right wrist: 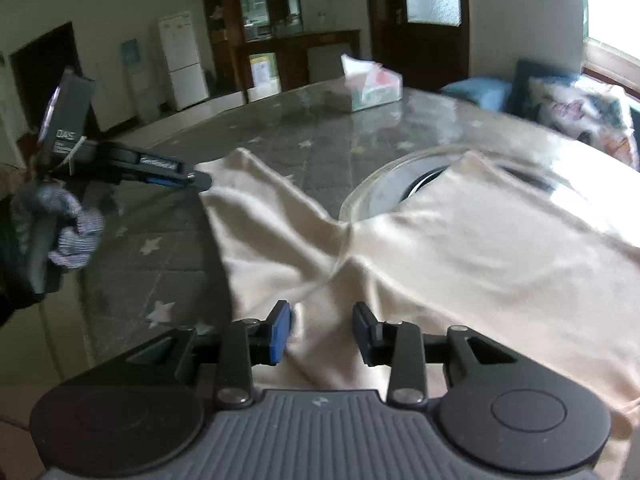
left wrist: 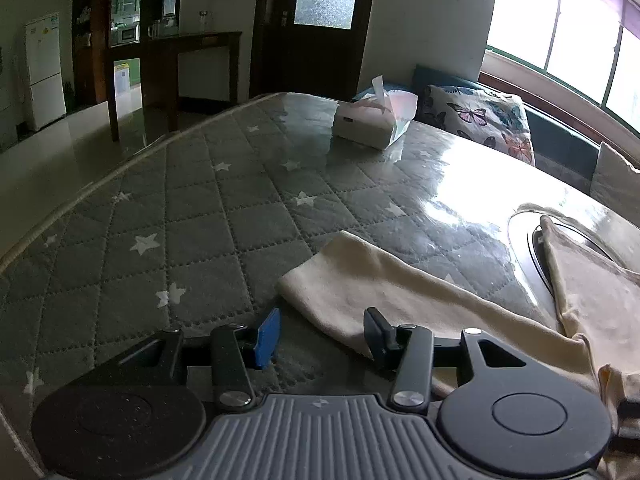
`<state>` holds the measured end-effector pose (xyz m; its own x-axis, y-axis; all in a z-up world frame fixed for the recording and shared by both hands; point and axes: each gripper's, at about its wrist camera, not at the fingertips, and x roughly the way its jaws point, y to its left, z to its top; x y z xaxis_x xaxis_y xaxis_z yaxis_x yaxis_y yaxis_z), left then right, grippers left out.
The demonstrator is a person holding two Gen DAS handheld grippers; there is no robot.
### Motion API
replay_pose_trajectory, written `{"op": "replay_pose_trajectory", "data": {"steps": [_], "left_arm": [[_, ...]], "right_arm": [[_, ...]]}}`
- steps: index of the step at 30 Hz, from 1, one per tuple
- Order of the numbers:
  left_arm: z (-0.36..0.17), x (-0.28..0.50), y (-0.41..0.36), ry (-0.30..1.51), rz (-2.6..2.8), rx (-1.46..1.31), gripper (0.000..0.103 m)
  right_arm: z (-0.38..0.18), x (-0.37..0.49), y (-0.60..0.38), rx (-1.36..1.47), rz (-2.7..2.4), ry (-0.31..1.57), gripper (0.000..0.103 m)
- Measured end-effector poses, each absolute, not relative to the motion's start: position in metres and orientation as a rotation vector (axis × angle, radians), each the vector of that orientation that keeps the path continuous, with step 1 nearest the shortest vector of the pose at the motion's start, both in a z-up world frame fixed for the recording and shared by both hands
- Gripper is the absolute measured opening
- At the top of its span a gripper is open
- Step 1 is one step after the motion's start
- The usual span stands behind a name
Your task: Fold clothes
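A cream-coloured garment lies spread on the table, one sleeve stretched out to the left. My left gripper is open, low over the table at the sleeve's cuff end, with cloth under its right finger. My right gripper is open over the garment's body, a raised fold of cloth between its pads. The left gripper also shows in the right wrist view, at the sleeve's tip.
The table has a grey quilted star-pattern cover under glass. A tissue pack sits at the far side. A round glass turntable lies partly under the garment. Butterfly cushions on a bench are beyond the table.
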<state>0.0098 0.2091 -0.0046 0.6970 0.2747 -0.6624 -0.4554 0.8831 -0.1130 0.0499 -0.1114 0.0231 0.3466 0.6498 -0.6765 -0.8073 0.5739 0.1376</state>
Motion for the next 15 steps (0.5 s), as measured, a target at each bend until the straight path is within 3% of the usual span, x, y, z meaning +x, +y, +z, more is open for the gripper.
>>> {"op": "replay_pose_trajectory", "data": {"steps": [7, 9, 11, 15], "left_arm": [[-0.005, 0.015, 0.212, 0.676, 0.431, -0.29, 0.045], [-0.006, 0.017, 0.213, 0.67, 0.429, -0.289, 0.017], [-0.005, 0.019, 0.215, 0.663, 0.427, -0.304, 0.008], [0.011, 0.017, 0.204, 0.615, 0.378, -0.312, 0.005]], "right_arm": [[0.033, 0.03, -0.112, -0.296, 1.026, 0.712, 0.034], [0.038, 0.03, -0.119, -0.287, 1.003, 0.702, 0.034], [0.044, 0.031, -0.128, -0.276, 0.974, 0.691, 0.034], [0.053, 0.032, -0.148, -0.253, 0.916, 0.672, 0.034]]}}
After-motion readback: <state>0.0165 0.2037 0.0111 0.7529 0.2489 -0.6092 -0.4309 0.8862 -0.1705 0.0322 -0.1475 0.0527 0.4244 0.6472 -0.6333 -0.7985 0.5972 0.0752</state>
